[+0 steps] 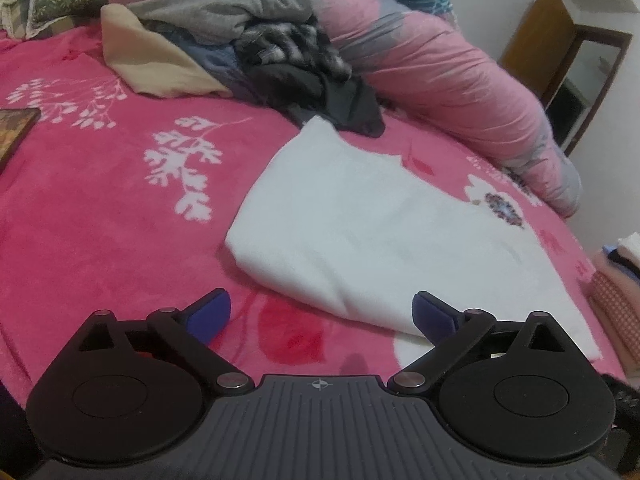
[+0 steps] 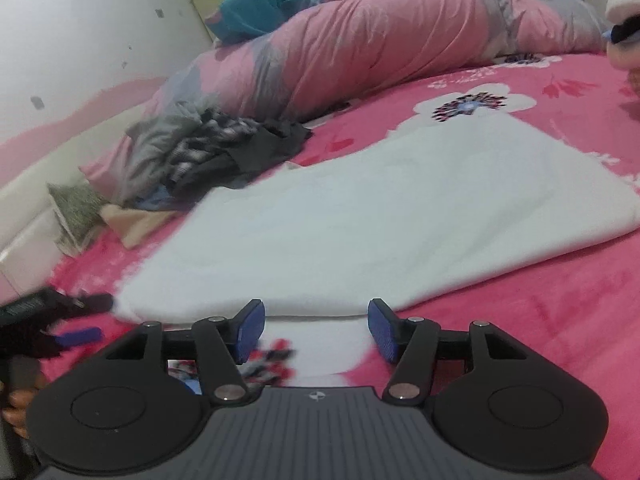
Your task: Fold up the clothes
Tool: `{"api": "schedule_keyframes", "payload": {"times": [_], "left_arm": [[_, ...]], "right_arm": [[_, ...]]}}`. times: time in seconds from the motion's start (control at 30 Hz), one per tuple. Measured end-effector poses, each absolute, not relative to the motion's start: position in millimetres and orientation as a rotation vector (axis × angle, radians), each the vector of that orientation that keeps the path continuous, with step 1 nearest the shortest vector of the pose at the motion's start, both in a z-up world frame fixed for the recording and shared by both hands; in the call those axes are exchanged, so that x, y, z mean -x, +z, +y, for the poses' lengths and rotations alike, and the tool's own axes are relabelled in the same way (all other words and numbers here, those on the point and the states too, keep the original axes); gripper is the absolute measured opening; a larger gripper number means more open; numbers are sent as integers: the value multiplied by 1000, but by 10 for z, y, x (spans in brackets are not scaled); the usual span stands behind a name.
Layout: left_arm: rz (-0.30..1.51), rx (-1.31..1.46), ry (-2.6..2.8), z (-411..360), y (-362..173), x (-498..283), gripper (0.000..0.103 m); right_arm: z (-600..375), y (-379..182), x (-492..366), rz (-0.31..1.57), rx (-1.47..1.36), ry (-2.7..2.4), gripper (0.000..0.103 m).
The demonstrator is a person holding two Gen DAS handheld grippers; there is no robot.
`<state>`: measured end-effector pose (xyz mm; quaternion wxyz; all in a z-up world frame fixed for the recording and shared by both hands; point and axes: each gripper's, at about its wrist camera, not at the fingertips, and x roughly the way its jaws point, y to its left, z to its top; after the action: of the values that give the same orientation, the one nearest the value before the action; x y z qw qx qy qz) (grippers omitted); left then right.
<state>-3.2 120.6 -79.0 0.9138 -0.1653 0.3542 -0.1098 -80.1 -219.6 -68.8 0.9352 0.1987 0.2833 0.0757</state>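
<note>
A folded white cloth lies flat on the pink bed, its near corner cut off behind the left gripper, whose jaws stand wide with nothing between them. The right gripper has its jaws partly apart just short of the cloth's near edge, empty. The heap of clothes behind is blurred in the right view, its garments hard to separate.

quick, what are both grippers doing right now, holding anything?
Left gripper: open wide, empty, at the near edge of the white folded cloth.
Right gripper: open, holding nothing, pads just short of the cloth's edge.
</note>
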Motion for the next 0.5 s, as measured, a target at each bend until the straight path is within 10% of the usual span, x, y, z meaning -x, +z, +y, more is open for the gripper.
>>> {"api": "schedule_keyframes", "payload": {"times": [0.5], "left_arm": [[800,314,-188,1194,-806,-178,99]], "right_arm": [[-1699,-393,482,575,-194,86,60]]}}
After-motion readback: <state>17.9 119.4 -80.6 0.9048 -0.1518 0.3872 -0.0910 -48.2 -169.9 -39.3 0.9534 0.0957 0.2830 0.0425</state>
